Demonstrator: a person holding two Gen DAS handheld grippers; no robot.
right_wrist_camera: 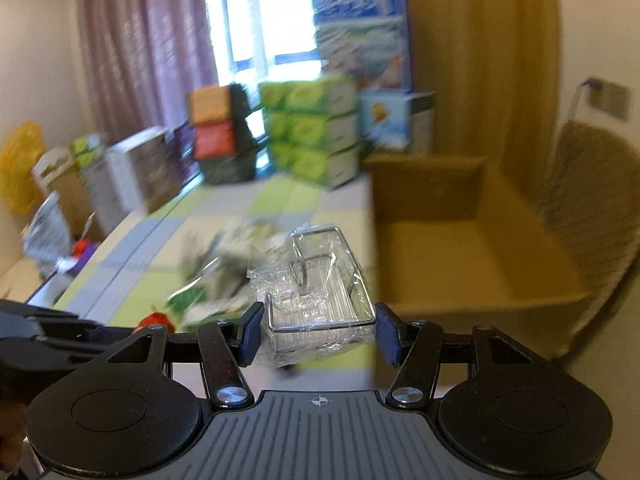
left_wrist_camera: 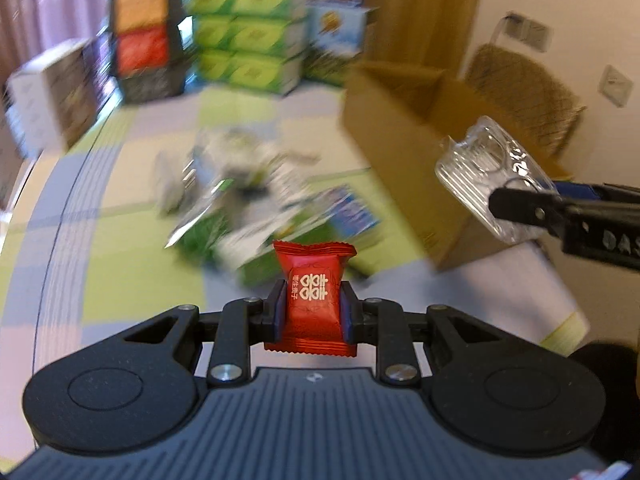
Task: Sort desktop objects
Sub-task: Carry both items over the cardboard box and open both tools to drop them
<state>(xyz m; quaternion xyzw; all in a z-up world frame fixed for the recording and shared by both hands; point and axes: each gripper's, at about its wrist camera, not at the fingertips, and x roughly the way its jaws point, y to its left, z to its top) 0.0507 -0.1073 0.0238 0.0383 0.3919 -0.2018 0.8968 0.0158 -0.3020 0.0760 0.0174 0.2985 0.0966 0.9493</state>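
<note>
The red candy packet [left_wrist_camera: 313, 298] is a small glossy foil pillow with crimped, saw-toothed ends and a white double-happiness mark printed on its face. It stands upright between the blue pads of the left hand-held gripper [left_wrist_camera: 313, 312], which is clenched on its two sides and carries it above the tabletop [left_wrist_camera: 132, 264], a surface of pale green and grey squares.

The second thing is a clear plastic-wrapped pack [right_wrist_camera: 316, 292] with a bent metal wire frame showing through the crinkled film. The right hand-held gripper [right_wrist_camera: 318, 326] grasps it by its near end, blue pads pressed on either side, so that the pack juts forward and slightly upward, also clear of the tabletop.

In the left wrist view the right hand-held gripper reaches in from the right edge, holding the pack in front of an open cardboard box [left_wrist_camera: 404, 120]. A blurred heap of green and white packaging [left_wrist_camera: 240, 196] lies on the tabletop between the two.
</note>
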